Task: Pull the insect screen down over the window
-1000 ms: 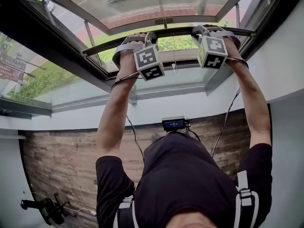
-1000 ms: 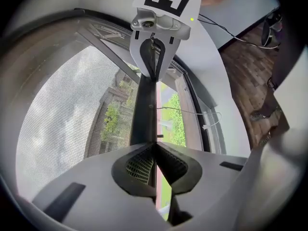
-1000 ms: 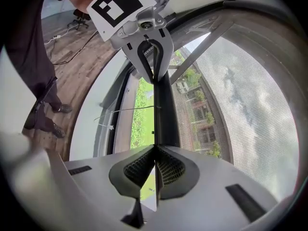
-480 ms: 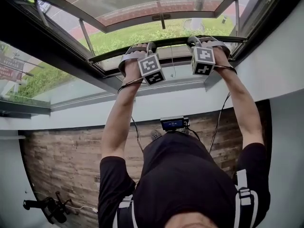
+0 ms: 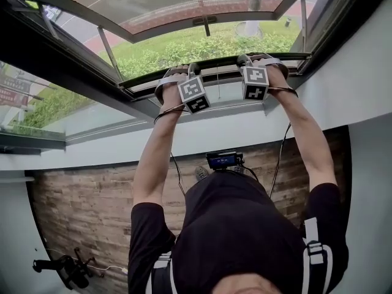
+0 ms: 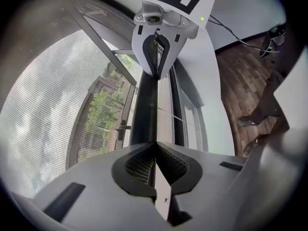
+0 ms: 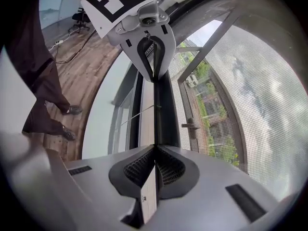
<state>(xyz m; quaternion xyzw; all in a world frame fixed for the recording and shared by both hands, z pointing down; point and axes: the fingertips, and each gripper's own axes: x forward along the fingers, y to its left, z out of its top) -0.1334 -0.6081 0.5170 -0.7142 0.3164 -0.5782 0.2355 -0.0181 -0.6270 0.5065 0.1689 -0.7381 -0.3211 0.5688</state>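
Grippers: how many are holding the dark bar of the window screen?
2. The left gripper is shut on the dark bar left of its middle, and the right gripper is shut on it further right.

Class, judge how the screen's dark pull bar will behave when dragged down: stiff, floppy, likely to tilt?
Probably stiff: the pull bar runs straight between the left gripper and right gripper. Clamped by both, it should stay level; an uneven pull might tilt it. The mesh looks thin, likely floppy.

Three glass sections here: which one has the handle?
The outward-swung sash at the top: a dark handle sits on its frame. The left side pane and the low pane under the pull bar show none.
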